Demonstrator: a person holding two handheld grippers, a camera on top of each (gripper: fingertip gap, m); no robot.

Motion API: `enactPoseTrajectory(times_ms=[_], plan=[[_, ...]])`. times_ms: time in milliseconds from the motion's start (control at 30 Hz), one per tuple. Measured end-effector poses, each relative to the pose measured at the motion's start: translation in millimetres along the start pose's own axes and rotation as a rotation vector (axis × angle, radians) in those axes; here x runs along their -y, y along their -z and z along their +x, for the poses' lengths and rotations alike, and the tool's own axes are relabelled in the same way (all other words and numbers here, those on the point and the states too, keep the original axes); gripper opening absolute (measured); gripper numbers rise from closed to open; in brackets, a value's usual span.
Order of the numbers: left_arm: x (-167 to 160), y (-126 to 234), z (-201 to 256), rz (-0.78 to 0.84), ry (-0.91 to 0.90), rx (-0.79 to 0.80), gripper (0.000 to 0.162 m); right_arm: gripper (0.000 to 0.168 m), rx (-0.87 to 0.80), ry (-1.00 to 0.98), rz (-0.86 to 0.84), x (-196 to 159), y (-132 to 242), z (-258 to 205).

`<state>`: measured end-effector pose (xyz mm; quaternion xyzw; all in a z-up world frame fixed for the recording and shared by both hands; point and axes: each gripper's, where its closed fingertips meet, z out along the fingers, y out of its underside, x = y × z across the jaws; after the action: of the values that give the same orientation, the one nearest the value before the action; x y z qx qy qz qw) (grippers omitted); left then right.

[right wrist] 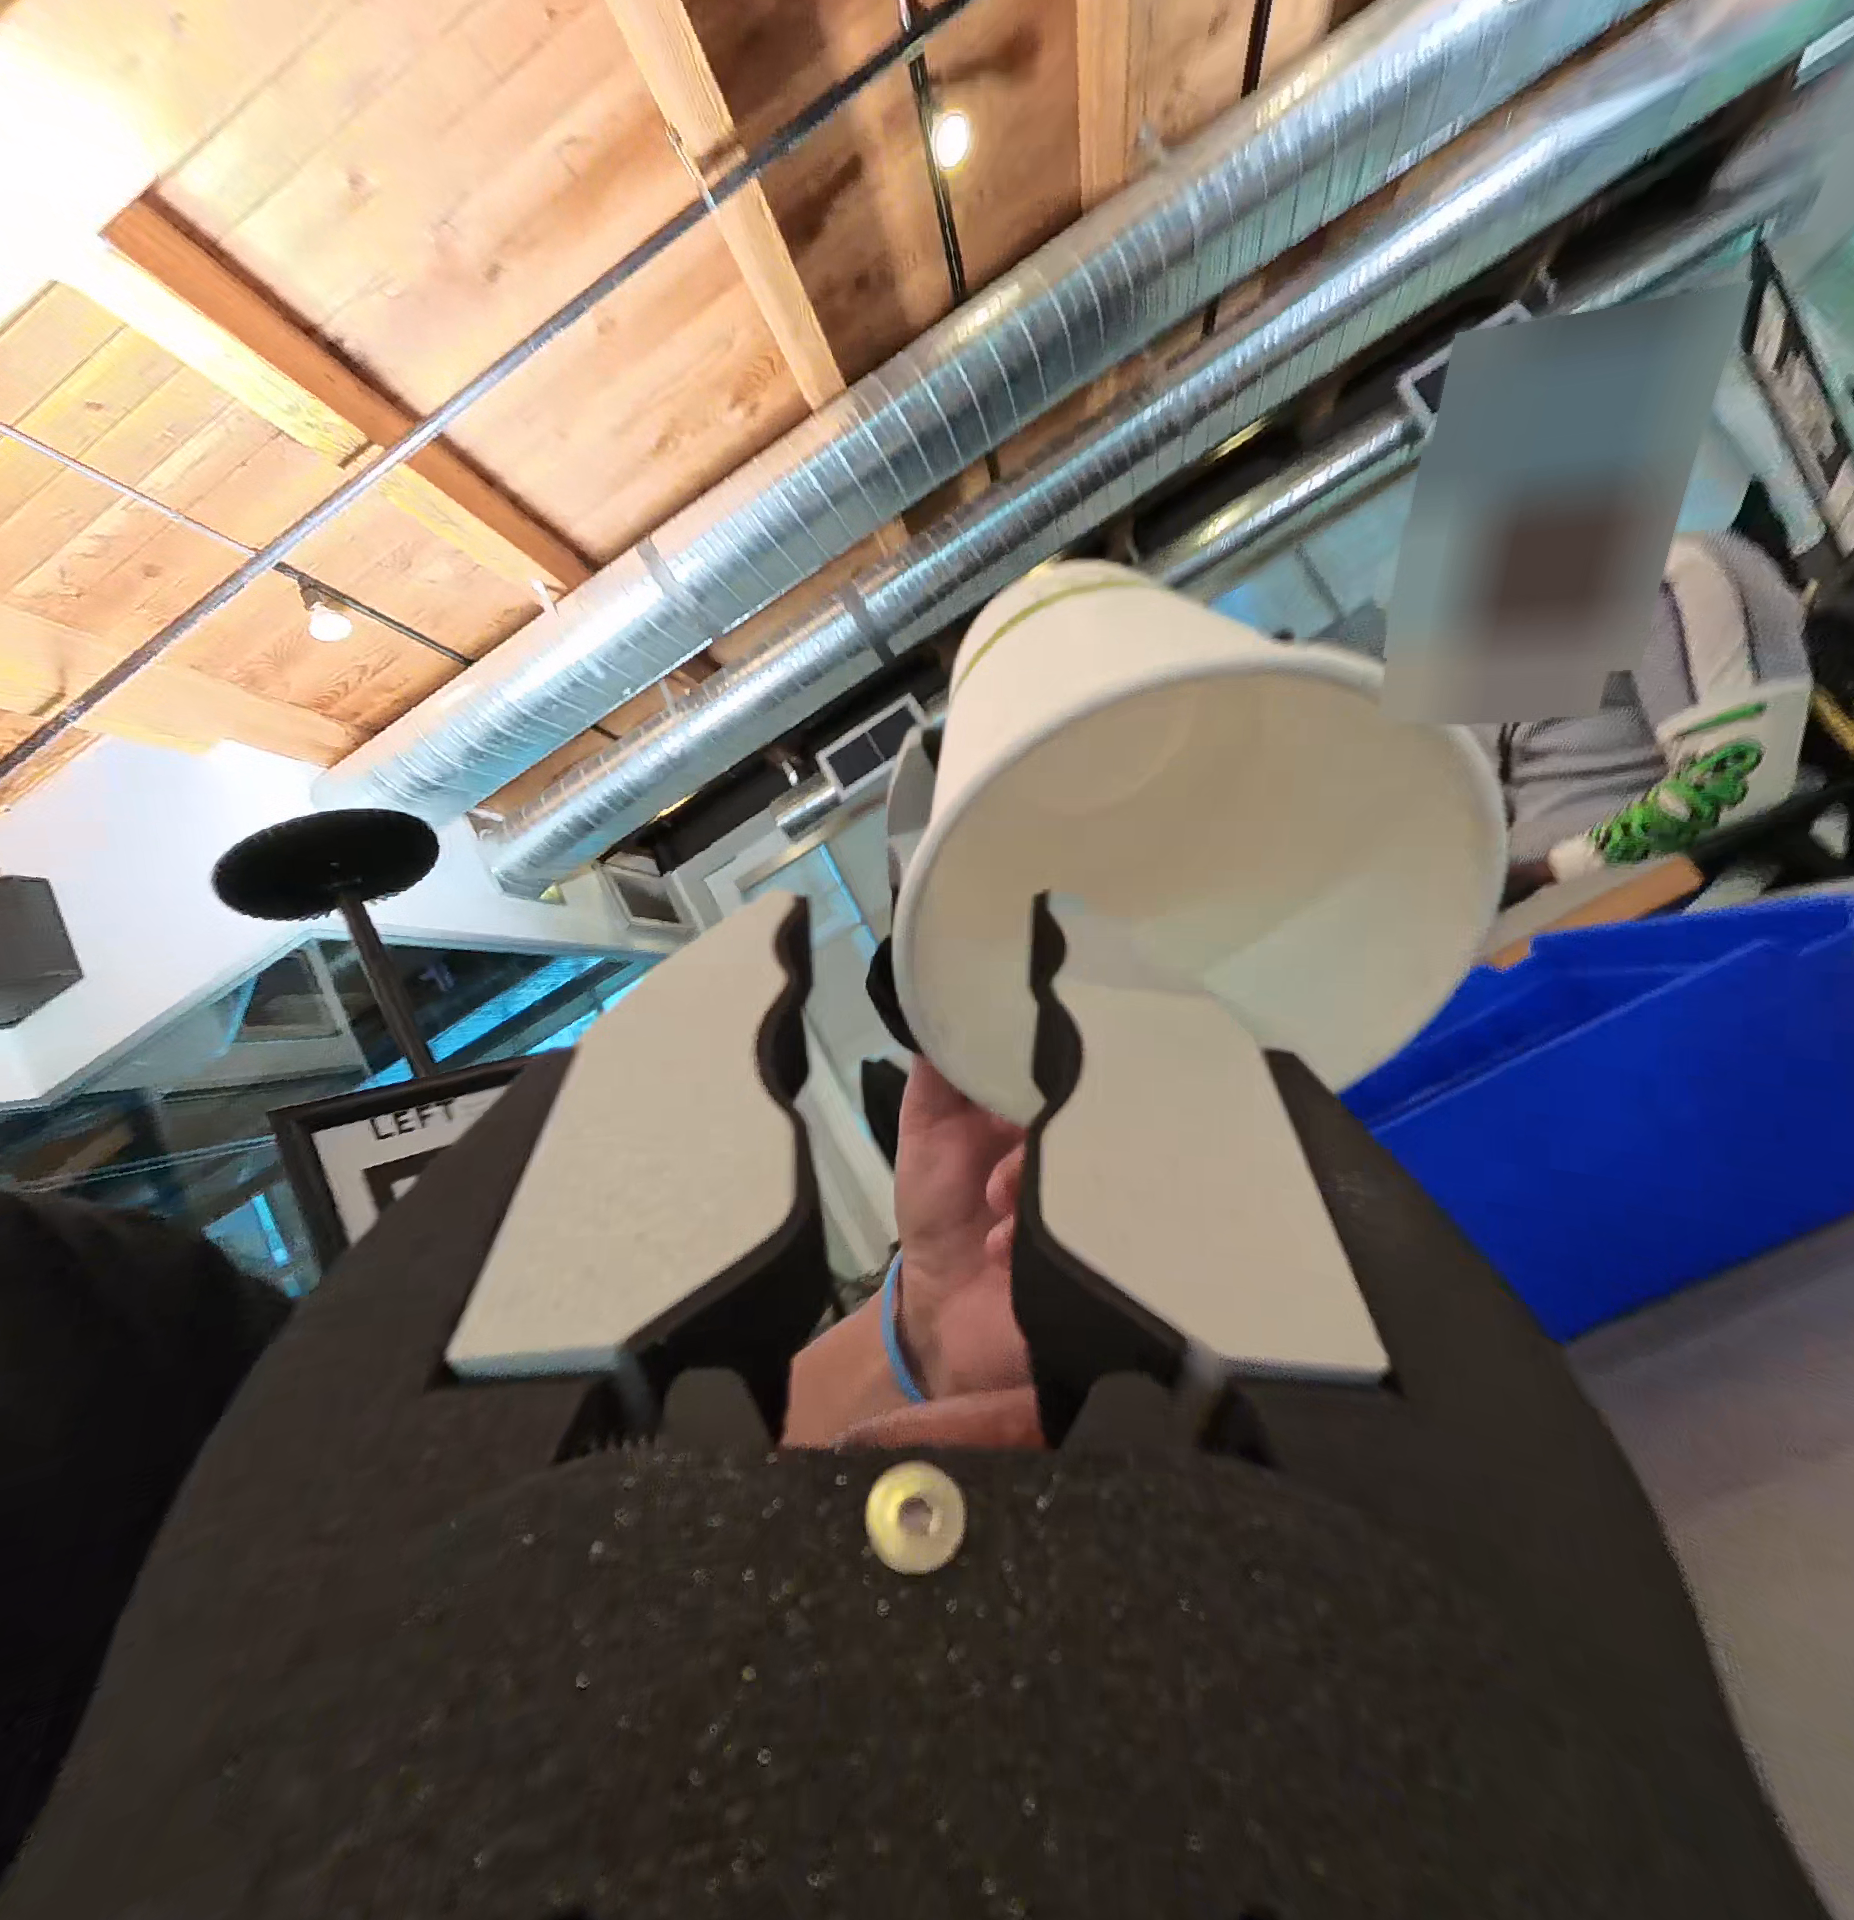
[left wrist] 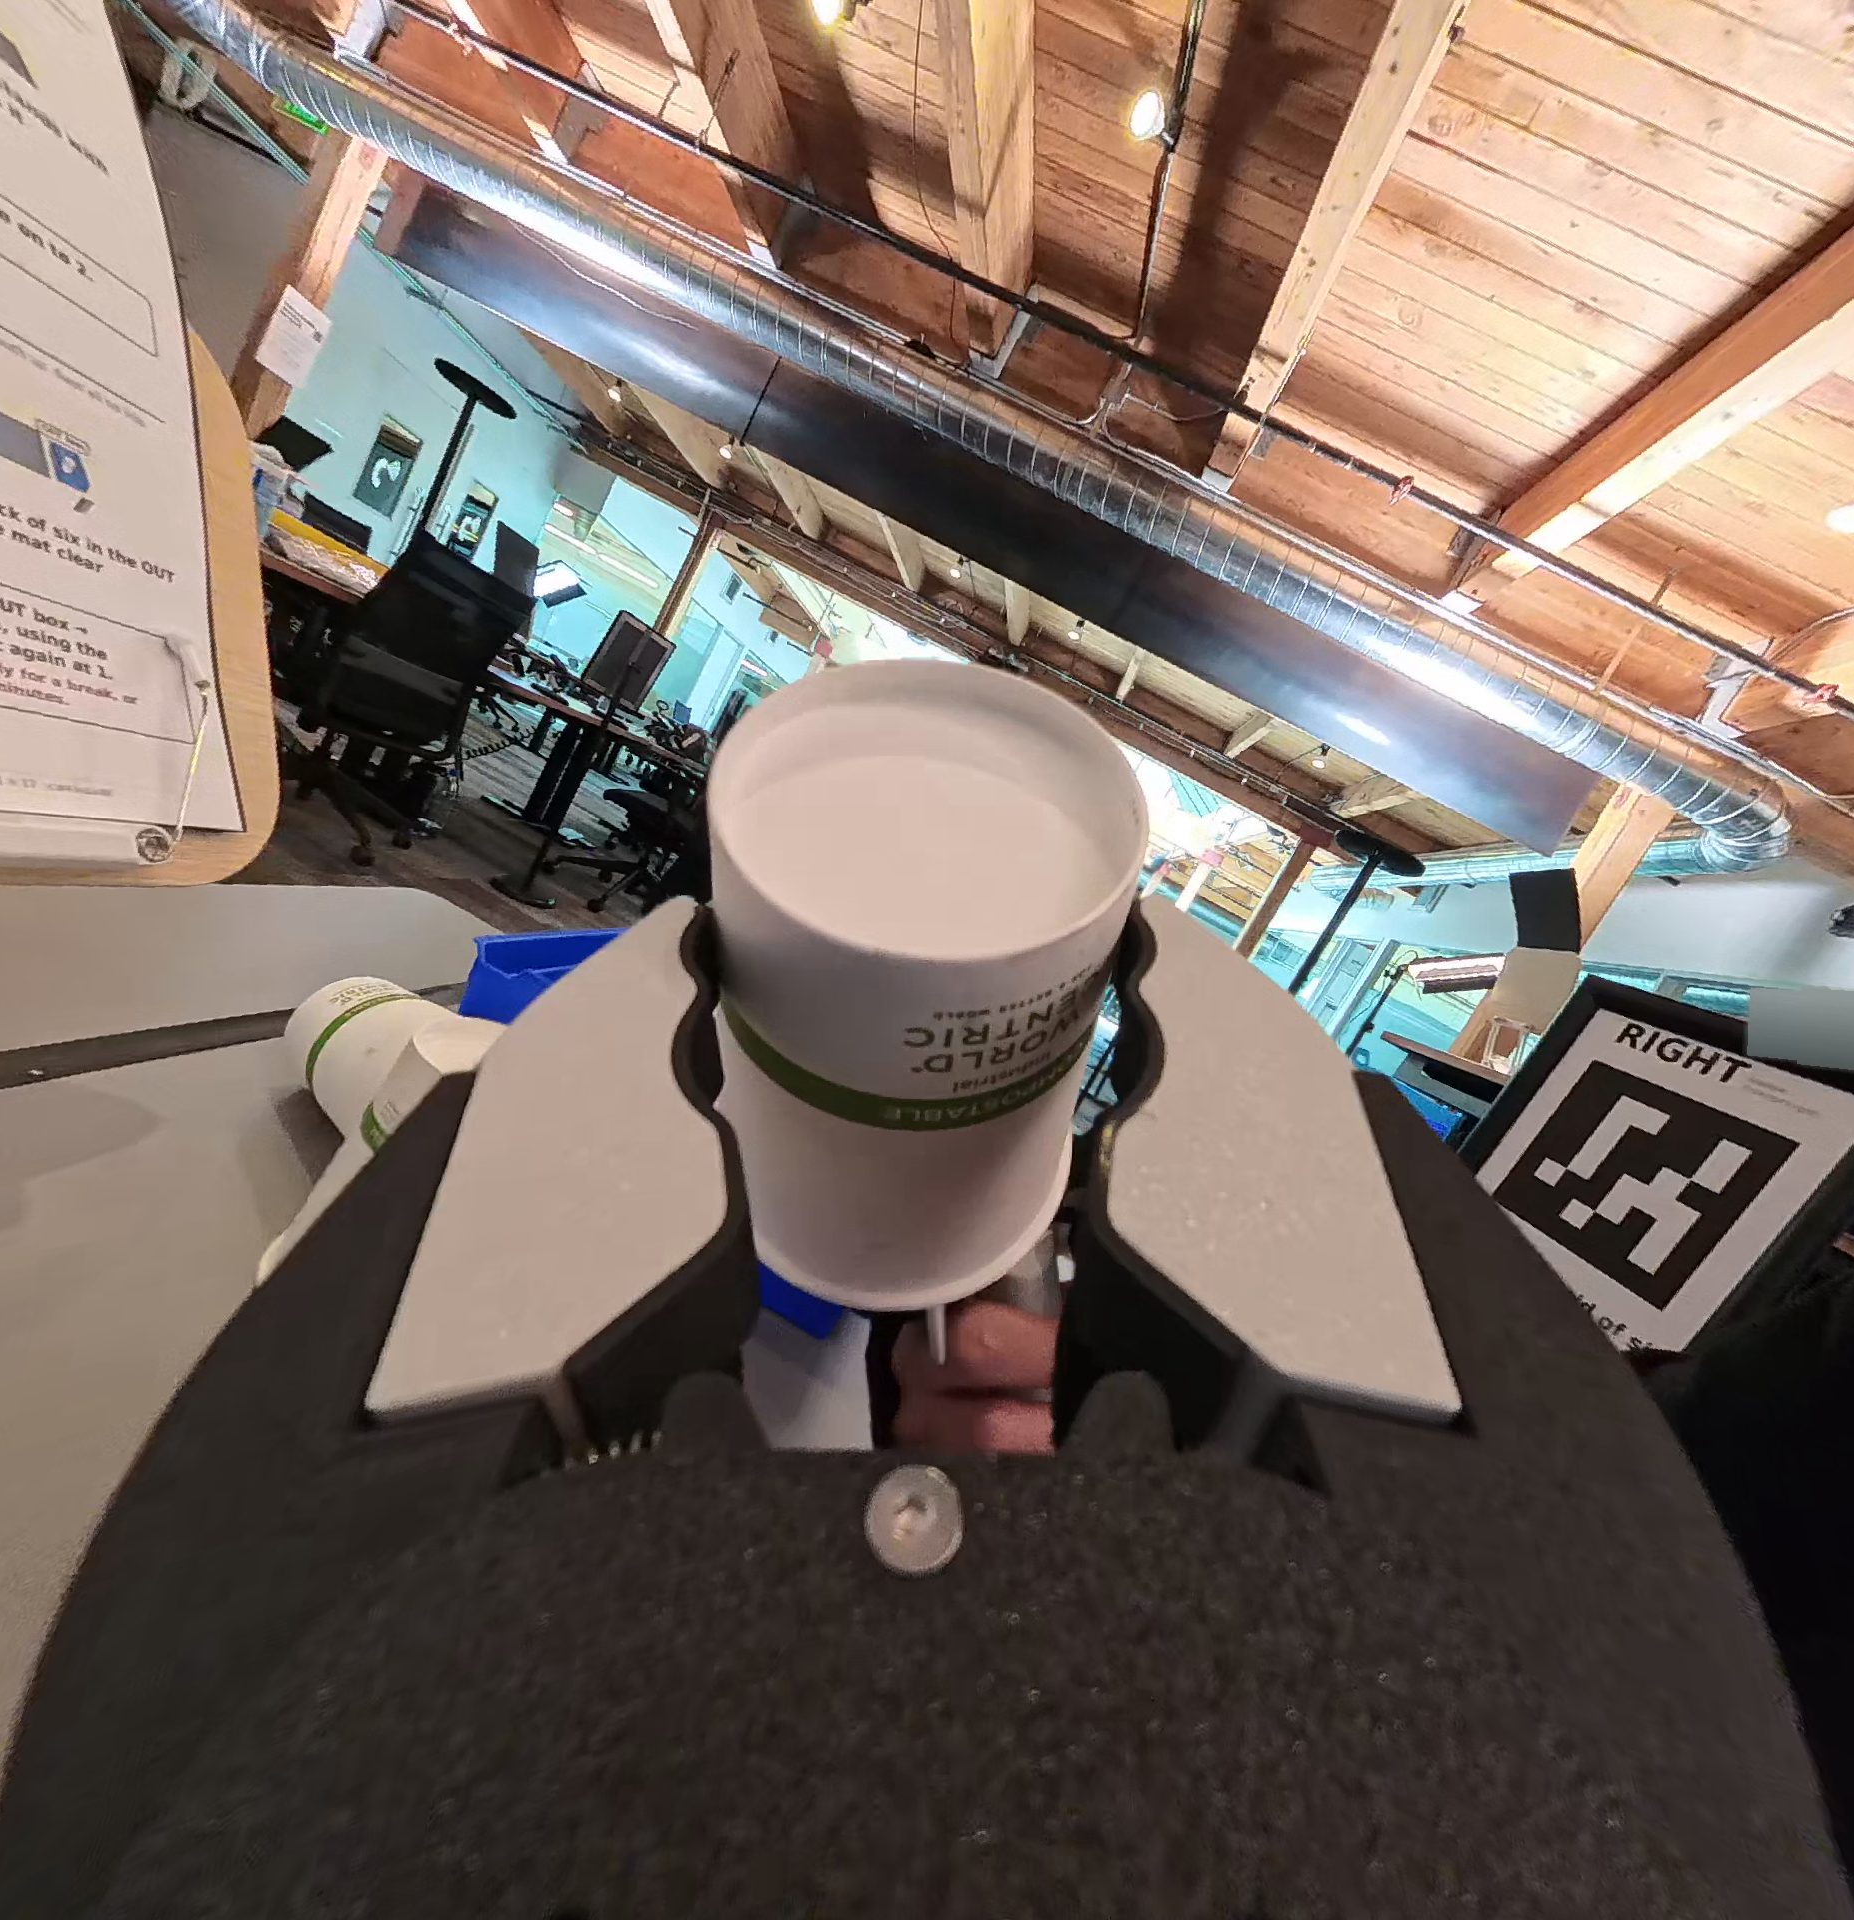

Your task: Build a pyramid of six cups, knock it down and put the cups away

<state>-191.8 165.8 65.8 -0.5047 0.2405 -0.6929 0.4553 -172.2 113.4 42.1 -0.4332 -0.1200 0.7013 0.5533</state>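
My left gripper [left wrist: 918,925] is shut on a white paper cup with a green band [left wrist: 902,1122]. It holds the cup in the air with the base pointing away from me, and both pads press its sides. In the right wrist view the same cup [right wrist: 1214,810] shows its open mouth, with a left finger [right wrist: 907,800] behind it. My right gripper [right wrist: 918,914] is open and holds nothing. Its right fingertip [right wrist: 1053,935] overlaps the cup's rim and its left fingertip stands clear of the cup. Whether the tip is inside the cup I cannot tell.
Nested white cups [left wrist: 362,1049] lie on their sides on the grey table [left wrist: 123,1195] at the left. A blue bin [left wrist: 528,966] stands behind them and also shows in the right wrist view [right wrist: 1629,1122]. An instruction sheet [left wrist: 71,416] stands at the far left. The right gripper's marker plate [left wrist: 1650,1164] is close by.
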Motion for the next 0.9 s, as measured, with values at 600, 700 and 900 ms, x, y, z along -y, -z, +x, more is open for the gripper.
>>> enactPoseTrajectory(times_ms=[600,700,900], plan=[[-106,60,-28,-0.328,-0.041,0.456,0.088,0.000,-0.557,0.681,-0.248,166,64,-14],[-158,84,-21,-0.435,-0.083,0.561,0.082,0.000,-0.943,0.926,-0.612,234,111,2],[-201,79,-1,-0.564,-0.019,0.480,0.082,0.001,-1.188,0.731,-1.394,268,186,55]])
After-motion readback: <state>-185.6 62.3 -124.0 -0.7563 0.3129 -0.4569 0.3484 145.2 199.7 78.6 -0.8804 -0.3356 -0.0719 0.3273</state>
